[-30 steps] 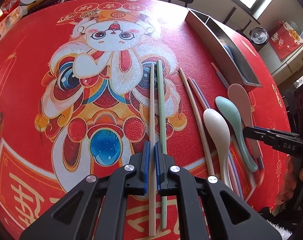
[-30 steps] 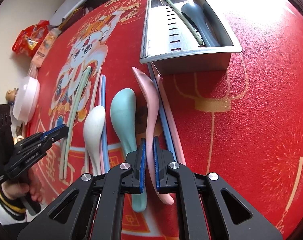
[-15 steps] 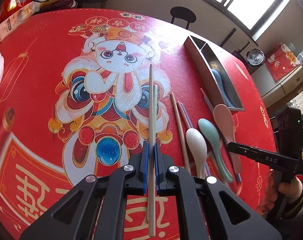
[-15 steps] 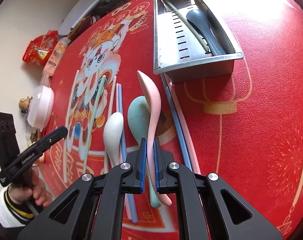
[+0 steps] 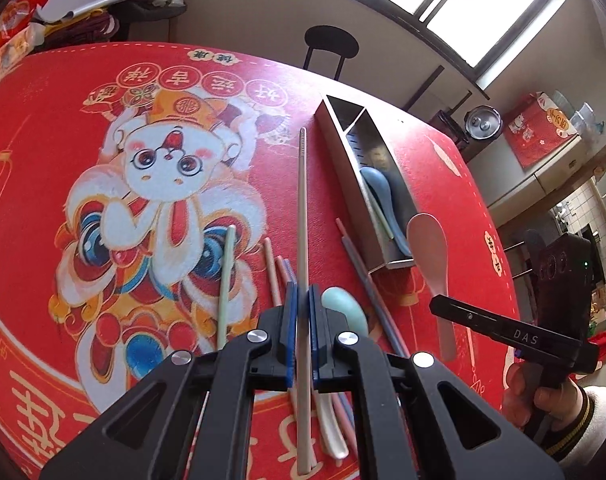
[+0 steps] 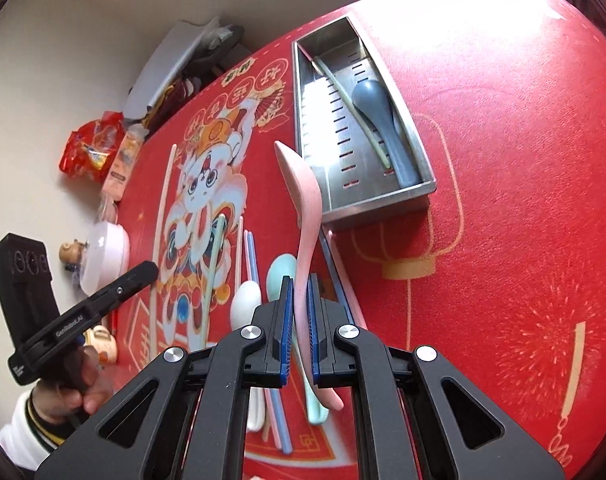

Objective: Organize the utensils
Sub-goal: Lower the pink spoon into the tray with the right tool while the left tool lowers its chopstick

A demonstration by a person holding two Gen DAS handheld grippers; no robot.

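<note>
On right claw (image 5: pixel 507 334) arm: "DAS" | left claw (image 6: pixel 103 304): "GenRobot.AI"

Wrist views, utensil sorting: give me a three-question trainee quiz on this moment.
1. What does the left gripper hold?
2. True or false: the metal tray is empty.
3. The right gripper holds: A) teal spoon B) pink spoon C) blue chopstick

Key:
1. A beige chopstick, pinched between its fingers.
2. False: a grey-blue spoon and a green chopstick lie inside.
3. B, the pink spoon.
</note>
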